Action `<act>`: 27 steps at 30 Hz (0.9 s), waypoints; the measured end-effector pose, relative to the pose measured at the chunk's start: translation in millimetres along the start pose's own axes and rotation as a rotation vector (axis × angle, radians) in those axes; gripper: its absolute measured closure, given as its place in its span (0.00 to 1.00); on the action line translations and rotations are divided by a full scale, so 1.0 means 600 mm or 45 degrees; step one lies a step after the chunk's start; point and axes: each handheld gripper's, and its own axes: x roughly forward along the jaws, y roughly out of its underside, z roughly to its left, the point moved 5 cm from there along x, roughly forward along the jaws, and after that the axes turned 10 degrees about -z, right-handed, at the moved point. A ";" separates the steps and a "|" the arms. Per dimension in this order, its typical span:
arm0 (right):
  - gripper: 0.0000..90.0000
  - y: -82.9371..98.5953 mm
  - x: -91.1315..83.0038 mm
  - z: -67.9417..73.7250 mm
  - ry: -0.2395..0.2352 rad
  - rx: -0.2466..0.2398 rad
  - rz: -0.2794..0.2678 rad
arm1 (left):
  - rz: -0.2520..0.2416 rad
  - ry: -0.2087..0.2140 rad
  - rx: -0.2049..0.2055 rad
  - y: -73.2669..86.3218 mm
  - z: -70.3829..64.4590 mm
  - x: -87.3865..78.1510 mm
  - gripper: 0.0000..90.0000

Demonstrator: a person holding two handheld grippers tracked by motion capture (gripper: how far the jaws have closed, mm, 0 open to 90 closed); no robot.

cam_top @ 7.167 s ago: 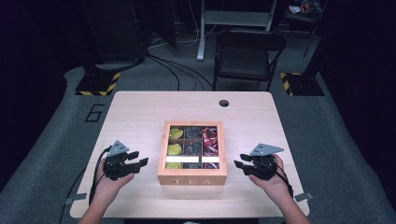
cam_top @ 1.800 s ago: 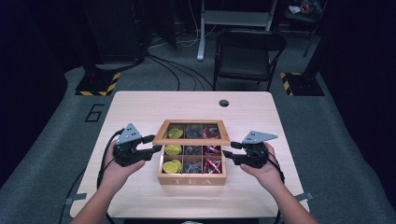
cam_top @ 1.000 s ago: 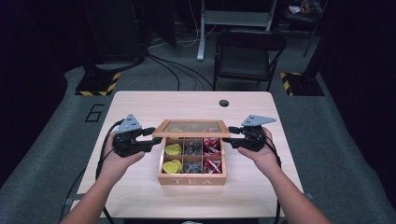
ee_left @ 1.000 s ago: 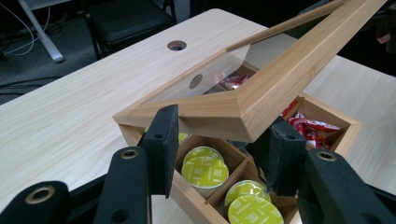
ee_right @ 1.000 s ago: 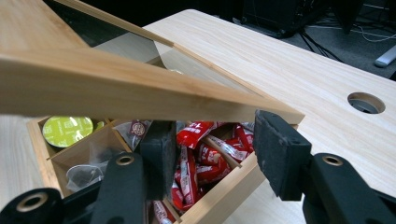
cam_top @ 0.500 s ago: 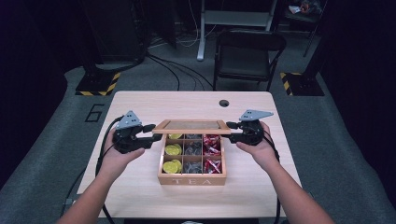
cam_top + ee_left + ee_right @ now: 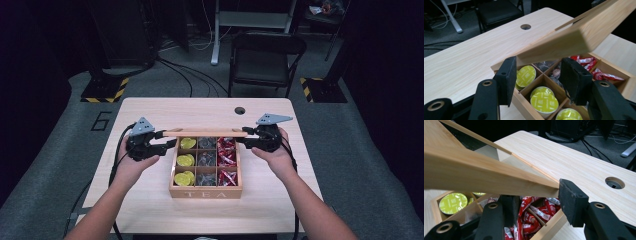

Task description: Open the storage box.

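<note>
— at the left gripper (image 7: 167, 143), jaws stand apart, one either side of the lid (image 7: 205, 132)'s left end, under it. clamped? looks loose to me.
— and the right gripper (image 7: 242, 142)?
— its pads bracket the lid's right corner; gripping or just propping, i cannot tell.
— so which step is this?
— lifting the lid, i'd say. it hangs tilted over the back row of the tea box (image 7: 205, 187), hinged edge away from the person, long axis running left to right across the table (image 7: 150, 112).
— next?
— both ends should rise together, swinging it back past upright. the yellow capsules (image 7: 183, 161) and red packets (image 7: 227, 155) already show.
</note>
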 end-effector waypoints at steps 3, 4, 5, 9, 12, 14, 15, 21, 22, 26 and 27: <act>0.58 -0.003 0.001 -0.001 0.013 0.002 -0.002 | -0.004 -0.025 -0.012 0.004 0.006 0.009 0.56; 0.58 -0.004 0.002 -0.001 0.016 0.000 -0.001 | 0.001 -0.030 -0.014 0.005 0.008 0.012 0.56; 0.58 -0.005 0.002 0.000 0.028 0.015 0.002 | 0.001 -0.039 -0.017 0.006 0.010 0.015 0.56; 0.58 -0.007 0.003 -0.001 0.035 0.009 -0.004 | -0.001 -0.078 -0.017 0.011 0.022 0.030 0.56; 0.58 -0.007 0.004 -0.001 0.037 0.009 -0.009 | 0.003 -0.087 -0.020 0.013 0.026 0.038 0.56; 0.58 -0.008 0.004 -0.002 0.038 0.011 -0.012 | 0.002 -0.100 -0.017 0.015 0.030 0.045 0.58; 0.58 -0.008 0.005 -0.002 0.040 0.012 -0.015 | 0.002 -0.105 -0.020 0.016 0.031 0.048 0.59; 0.58 -0.010 0.005 -0.003 0.041 0.026 -0.014 | -0.008 -0.122 -0.004 0.018 0.038 0.062 0.64; 0.58 -0.011 0.006 -0.004 0.042 0.025 -0.021 | -0.005 -0.115 -0.008 0.018 0.038 0.064 0.65; 0.58 -0.013 0.007 -0.007 0.039 0.023 -0.029 | -0.014 -0.131 0.021 0.015 0.040 0.067 0.66; 0.58 -0.014 0.008 -0.007 0.041 0.027 -0.035 | -0.014 -0.132 0.019 0.014 0.041 0.067 0.67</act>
